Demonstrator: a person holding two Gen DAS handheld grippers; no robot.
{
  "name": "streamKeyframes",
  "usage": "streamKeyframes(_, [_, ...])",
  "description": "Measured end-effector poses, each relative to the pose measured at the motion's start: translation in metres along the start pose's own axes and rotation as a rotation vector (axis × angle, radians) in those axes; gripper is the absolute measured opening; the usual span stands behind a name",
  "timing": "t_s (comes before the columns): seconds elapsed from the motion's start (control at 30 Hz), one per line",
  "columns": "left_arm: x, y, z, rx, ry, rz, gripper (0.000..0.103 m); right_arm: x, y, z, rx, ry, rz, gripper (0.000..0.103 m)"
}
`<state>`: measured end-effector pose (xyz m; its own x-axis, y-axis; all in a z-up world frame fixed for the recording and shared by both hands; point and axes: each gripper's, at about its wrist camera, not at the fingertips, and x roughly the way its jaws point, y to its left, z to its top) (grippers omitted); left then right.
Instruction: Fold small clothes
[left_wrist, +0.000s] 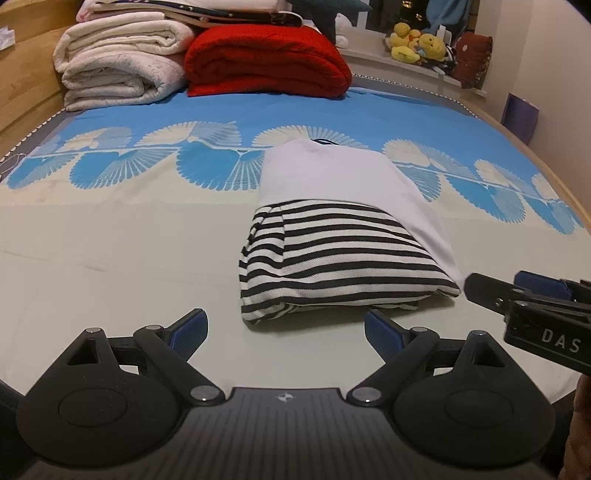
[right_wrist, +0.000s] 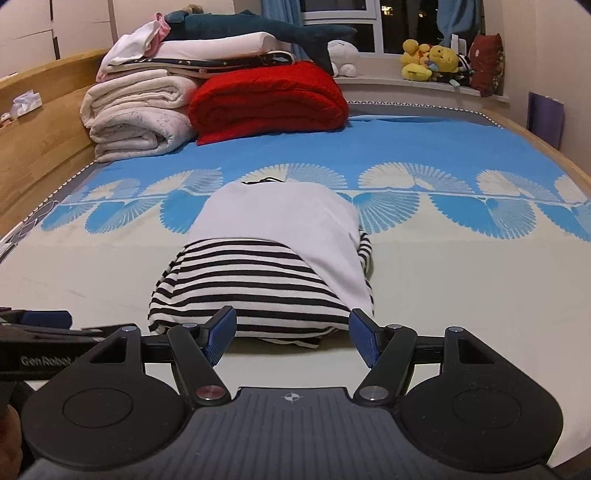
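Right gripper (right_wrist: 291, 334) open; folded striped garment (right_wrist: 258, 288) on bed (right_wrist: 461, 295).

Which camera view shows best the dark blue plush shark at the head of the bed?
The right wrist view: the plush shark lies in full on the stacked bedding. The left wrist view shows only its tail fin at the top edge.

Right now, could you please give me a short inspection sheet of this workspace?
Surface: bed sheet, cream near, blue fan pattern beyond.
Job's things: striped garment, folded, white part on top.
Clutter: white blankets, red blanket, plush shark stacked at the far end.
Tongs: left tongs open, empty; right tongs open, at the garment's near edge.
Cables: nothing seen.
Surroundings: wooden bed frame, yellow plush toys on the windowsill.
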<state>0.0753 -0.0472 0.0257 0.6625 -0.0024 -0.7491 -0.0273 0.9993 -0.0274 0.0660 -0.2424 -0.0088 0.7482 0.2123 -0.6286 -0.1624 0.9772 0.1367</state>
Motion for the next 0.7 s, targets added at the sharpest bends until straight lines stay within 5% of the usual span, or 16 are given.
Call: streamKeyframes(0.7, [0.0014,0.0002,0.0012,-0.003,0.003,-0.015,0.095,0.005,0.009,0.0018,-0.035,0.012,0.019,0.07])
